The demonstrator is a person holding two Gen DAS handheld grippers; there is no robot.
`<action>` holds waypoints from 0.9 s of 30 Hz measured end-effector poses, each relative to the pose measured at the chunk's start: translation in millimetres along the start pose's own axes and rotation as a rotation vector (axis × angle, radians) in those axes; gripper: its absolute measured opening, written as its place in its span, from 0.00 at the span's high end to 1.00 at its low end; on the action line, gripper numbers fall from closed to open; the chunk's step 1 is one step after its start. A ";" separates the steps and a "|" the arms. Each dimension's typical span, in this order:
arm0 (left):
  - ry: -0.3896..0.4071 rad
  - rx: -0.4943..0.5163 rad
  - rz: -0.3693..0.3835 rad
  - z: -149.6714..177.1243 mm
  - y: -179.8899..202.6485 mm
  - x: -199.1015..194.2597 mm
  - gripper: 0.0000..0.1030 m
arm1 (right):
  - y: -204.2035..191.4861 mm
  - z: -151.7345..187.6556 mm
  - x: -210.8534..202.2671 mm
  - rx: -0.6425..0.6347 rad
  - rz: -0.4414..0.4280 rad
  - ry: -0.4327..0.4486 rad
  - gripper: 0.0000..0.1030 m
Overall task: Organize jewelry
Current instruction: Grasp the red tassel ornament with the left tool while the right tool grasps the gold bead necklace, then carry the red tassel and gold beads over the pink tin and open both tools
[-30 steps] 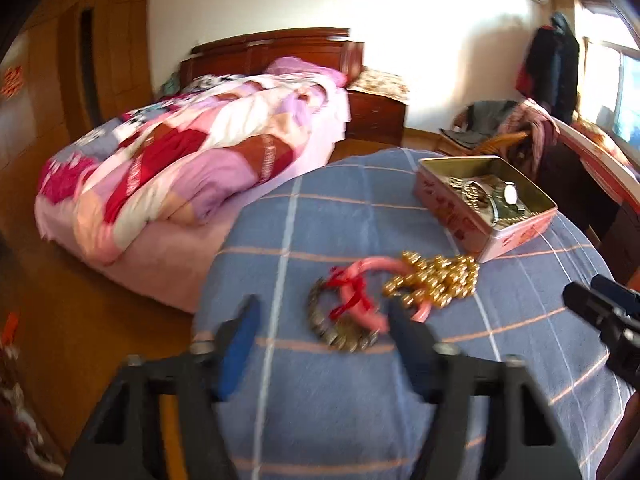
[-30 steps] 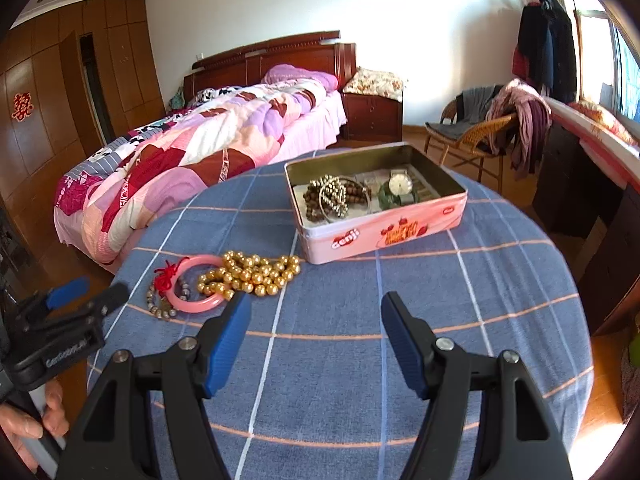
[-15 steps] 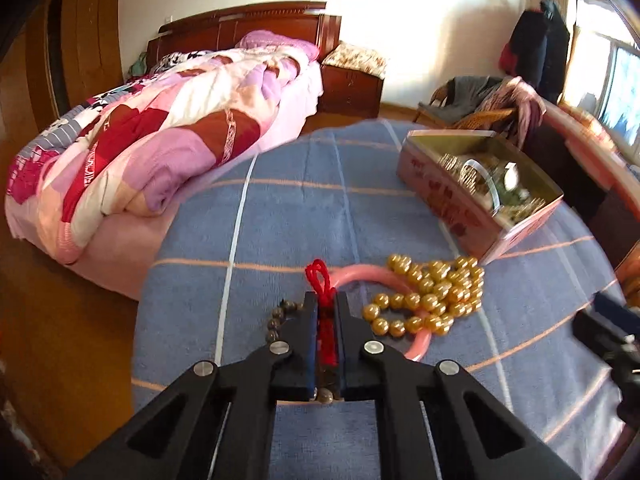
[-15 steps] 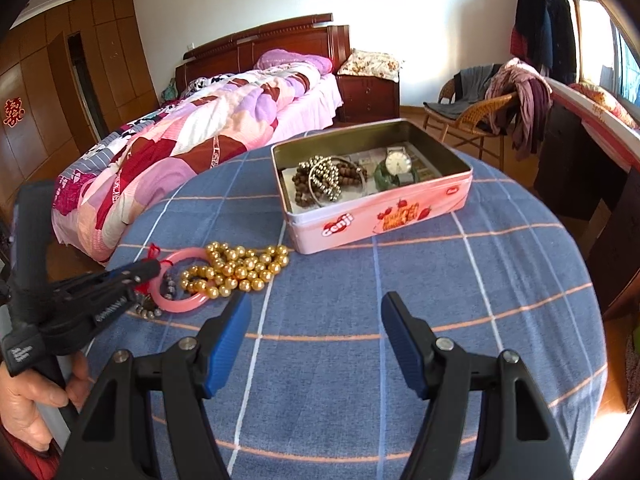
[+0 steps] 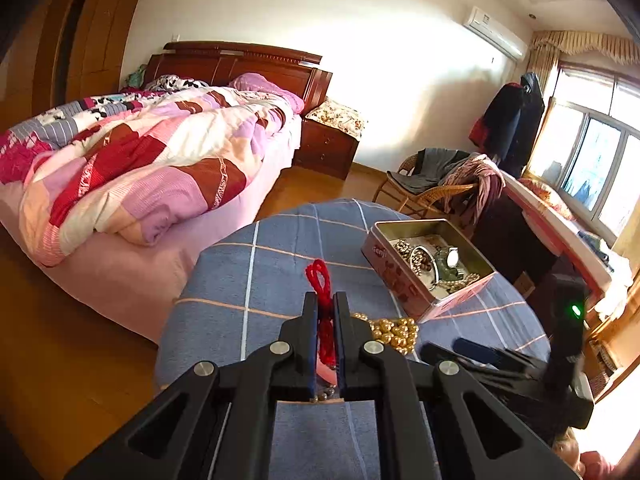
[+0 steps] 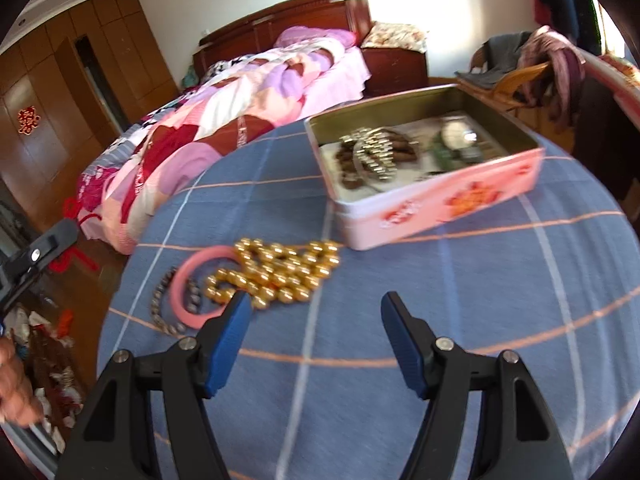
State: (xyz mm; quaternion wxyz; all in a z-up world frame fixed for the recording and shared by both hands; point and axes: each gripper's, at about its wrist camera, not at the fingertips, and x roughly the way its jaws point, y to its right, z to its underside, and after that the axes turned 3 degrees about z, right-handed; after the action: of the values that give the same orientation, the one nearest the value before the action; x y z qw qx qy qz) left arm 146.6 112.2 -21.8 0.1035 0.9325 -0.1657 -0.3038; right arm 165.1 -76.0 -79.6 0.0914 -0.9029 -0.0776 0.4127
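While the left gripper (image 5: 325, 312) is clamped on the red cord (image 5: 320, 280) at frame centre, the right gripper (image 6: 316, 322) gapes empty, gold beads (image 6: 280, 270) and pink bangle (image 6: 188, 284) just past its left finger, tin (image 6: 432, 200) upper right.

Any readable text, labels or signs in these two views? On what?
"genji" (probable, foreshortened): side of the pink tin, left wrist view.
Same tin's print in the right wrist view: blurred.
red sign on the wardrobe door: character unreadable.
air conditioner label: too small.
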 end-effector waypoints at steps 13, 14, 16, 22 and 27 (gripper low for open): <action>-0.038 0.001 -0.042 8.8 -3.5 7.1 0.94 | -20.6 -9.0 38.0 -0.075 0.019 -0.063 0.55; -0.039 0.000 -0.042 8.9 -3.2 6.9 0.94 | -16.9 -9.2 36.8 -0.063 -0.002 -0.072 0.61; -0.037 0.000 -0.039 9.5 -2.2 5.2 0.94 | -8.6 -7.8 34.7 -0.040 -0.029 -0.089 0.76; -0.023 0.005 -0.033 9.2 4.6 -2.1 0.94 | 1.0 -0.3 9.8 -0.002 -0.043 -0.045 0.79; -0.024 0.017 -0.021 10.6 12.5 -3.8 0.94 | 14.3 3.3 -22.7 0.021 -0.020 0.012 0.79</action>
State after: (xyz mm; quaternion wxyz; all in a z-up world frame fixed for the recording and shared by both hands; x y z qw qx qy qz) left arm 134.3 101.1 -24.5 0.0902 0.9314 -0.1595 -0.3146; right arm 148.9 -94.5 -68.4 0.1055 -0.9035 -0.0819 0.4072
